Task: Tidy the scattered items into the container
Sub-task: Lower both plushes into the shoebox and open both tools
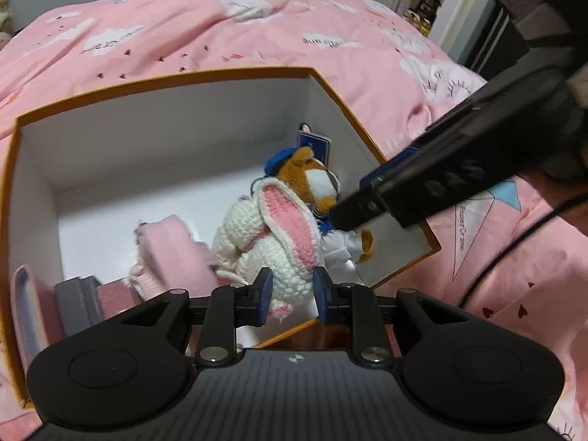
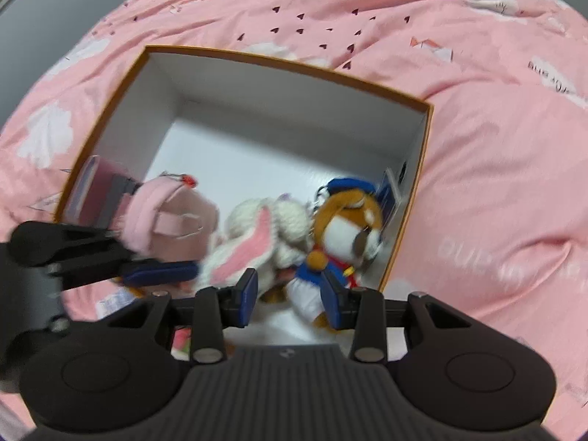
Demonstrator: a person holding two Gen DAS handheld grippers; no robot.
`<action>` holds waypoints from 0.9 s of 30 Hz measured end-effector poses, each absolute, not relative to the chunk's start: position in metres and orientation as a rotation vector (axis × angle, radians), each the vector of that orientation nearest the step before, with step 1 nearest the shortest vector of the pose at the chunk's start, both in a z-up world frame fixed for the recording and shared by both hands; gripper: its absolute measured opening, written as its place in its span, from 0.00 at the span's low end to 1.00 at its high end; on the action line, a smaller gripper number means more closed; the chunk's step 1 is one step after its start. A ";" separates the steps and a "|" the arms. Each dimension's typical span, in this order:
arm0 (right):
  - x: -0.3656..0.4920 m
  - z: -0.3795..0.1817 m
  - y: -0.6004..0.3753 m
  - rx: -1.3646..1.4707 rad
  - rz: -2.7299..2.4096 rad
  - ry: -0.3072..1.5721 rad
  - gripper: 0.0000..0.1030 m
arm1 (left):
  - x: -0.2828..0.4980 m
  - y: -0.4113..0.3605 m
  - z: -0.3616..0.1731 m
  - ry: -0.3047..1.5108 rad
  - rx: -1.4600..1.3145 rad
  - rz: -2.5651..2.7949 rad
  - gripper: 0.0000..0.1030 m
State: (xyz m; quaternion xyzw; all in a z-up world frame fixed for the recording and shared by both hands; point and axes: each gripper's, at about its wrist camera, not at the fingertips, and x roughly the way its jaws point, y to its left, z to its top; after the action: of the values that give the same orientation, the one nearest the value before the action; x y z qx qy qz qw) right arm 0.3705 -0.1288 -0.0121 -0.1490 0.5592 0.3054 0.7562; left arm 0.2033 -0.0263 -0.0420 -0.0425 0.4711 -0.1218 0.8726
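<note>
Both toys lie inside the box (image 1: 154, 77) on the bed. The left gripper (image 1: 292, 294) fingers (narrowly parted) straddle the white crochet rabbit (image 1: 257, 242); the right gripper (image 2: 290, 297) flanks the fox plush (image 2: 345, 235), neither clearly pinching.

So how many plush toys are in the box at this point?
2. The white crocheted bunny sits mid-box beside the pink backpack; the orange dog in a blue cap lies against the right wall. Others may be hidden underneath.
</note>
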 end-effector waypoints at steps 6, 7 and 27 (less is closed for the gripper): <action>0.384 -0.029 -0.109 -0.510 0.681 1.293 0.36 | 0.217 -0.034 -0.040 1.034 -0.028 -0.263 0.26; 0.386 -0.031 -0.106 -0.529 0.691 1.305 0.36 | 0.221 -0.033 -0.042 1.049 -0.027 -0.255 0.26; 0.374 -0.069 -0.079 -0.642 0.647 1.269 0.09 | 0.210 -0.016 -0.049 0.954 -0.084 -0.294 0.23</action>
State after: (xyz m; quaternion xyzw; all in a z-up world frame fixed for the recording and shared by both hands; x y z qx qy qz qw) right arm 0.3742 -0.0785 -0.0688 -0.2894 0.5720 0.2917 0.7099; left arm 0.2105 -0.0158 -0.0495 -0.0400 0.4575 -0.1411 0.8771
